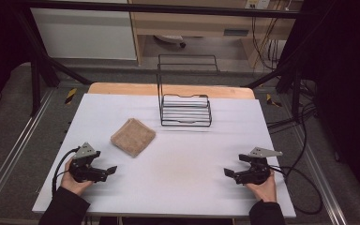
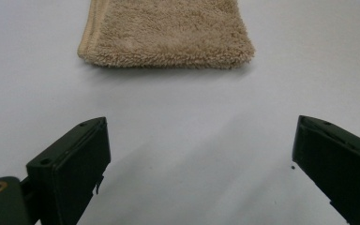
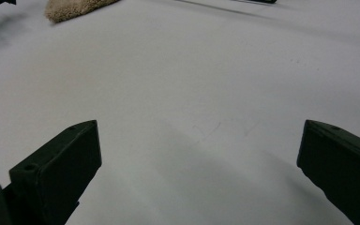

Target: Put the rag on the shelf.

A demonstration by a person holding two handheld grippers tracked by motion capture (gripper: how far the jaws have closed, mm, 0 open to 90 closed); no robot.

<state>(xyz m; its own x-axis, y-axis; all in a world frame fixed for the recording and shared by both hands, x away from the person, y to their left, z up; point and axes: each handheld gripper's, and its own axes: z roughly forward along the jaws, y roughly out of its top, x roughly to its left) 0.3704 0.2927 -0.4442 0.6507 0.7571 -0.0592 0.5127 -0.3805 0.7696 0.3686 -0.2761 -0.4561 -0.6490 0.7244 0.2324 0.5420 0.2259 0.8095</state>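
The left tongs point(image 1: 111, 169) rest low on the white tabletop point(image 1: 183, 154), jaws spread wide with nothing between them. The right tongs point(image 1: 228, 172) sit at the opposite near side, likewise released and empty. The folded beige terry-cloth towel point(image 1: 132, 136) lies flat near the left tongs, ahead of its jaws, apart from them. A black wire rack point(image 1: 186, 110) stands farther back. No legible writing appears on any item.

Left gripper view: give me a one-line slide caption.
Open left claw low over the white table, aimed at a folded tan towel lying just ahead, nothing between its jaws.
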